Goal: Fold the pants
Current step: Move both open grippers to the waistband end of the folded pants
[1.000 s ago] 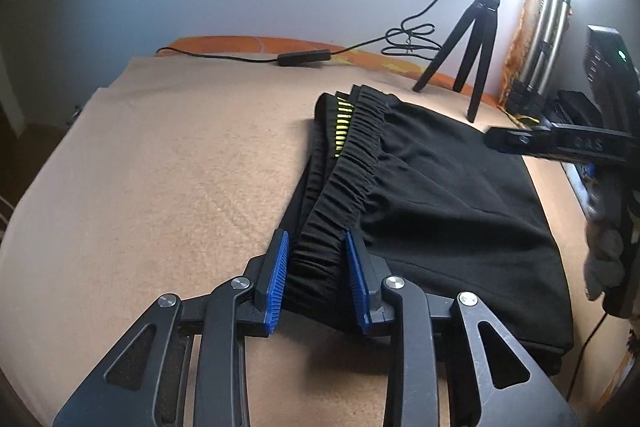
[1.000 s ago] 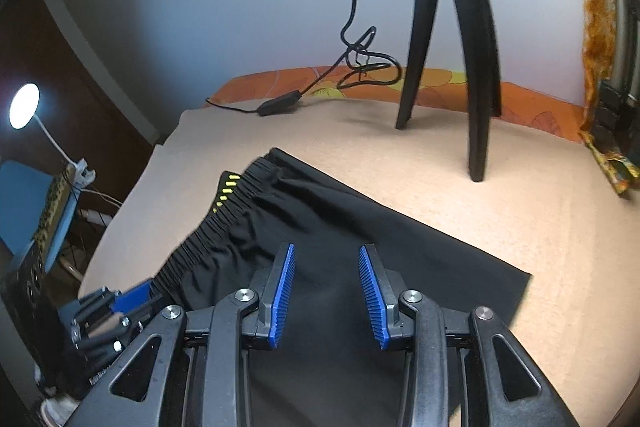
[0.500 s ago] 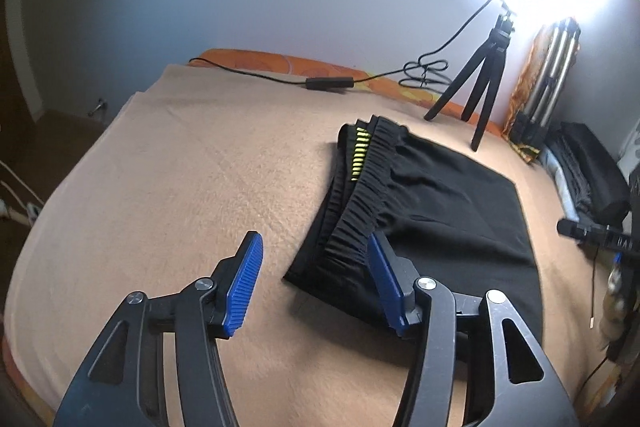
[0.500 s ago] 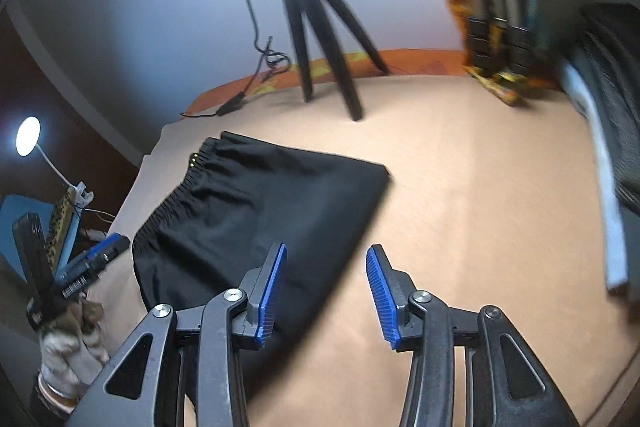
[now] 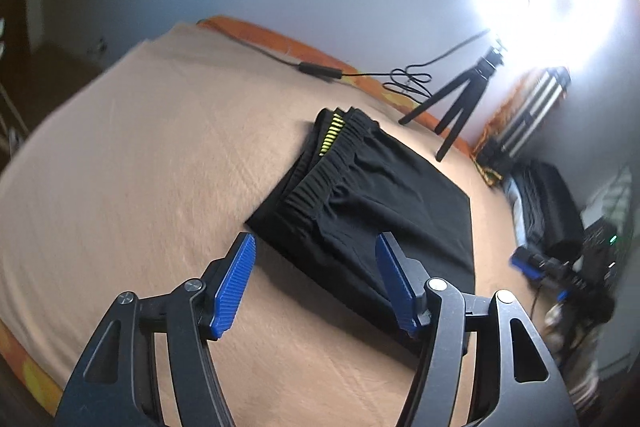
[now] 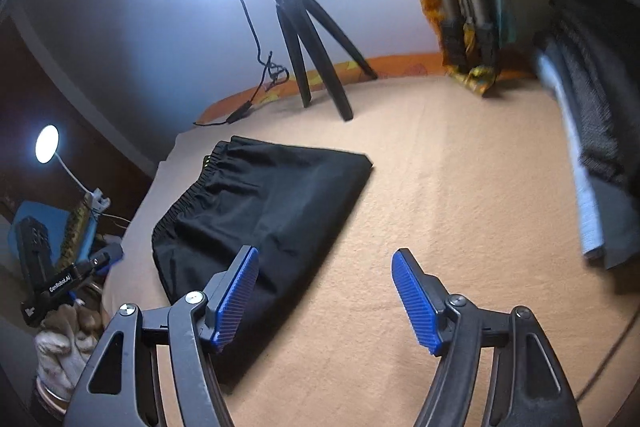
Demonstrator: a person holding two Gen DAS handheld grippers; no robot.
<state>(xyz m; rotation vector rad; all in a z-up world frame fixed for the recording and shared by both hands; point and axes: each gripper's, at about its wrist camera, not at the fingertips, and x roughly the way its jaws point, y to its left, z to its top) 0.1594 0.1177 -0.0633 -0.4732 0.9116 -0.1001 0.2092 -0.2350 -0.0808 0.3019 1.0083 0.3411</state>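
The left gripper (image 5: 316,283) hangs above the near edge of the bed with its ribbed blue pads (image 5: 235,285) spread wide and nothing between them; its right pad overlaps the near border of the pants (image 5: 384,211) in view, though whether it touches the cloth cannot be told. The right gripper (image 6: 326,297) is likewise spread wide and empty, over bare blanket (image 6: 440,195) just beside the pants' (image 6: 264,211) near right edge.

The pants lie flat as a folded, roughly rectangular black slab near the middle of the bed, smooth matte fabric with a gathered elastic waistband (image 5: 320,183) along the left end (a strip of yellow-green marks shows inside it). Wide bare stretches of tan, lightly nubbed blanket (image 5: 140,167) lie to the left and to the right of the garment.

Farther back, a black tripod (image 6: 312,51) stands on the blanket beyond the pants, well apart from them, a cable (image 5: 320,71) trailing along the orange far border. A stack of dark and grey folded cloth (image 6: 592,131) sits at the right edge.
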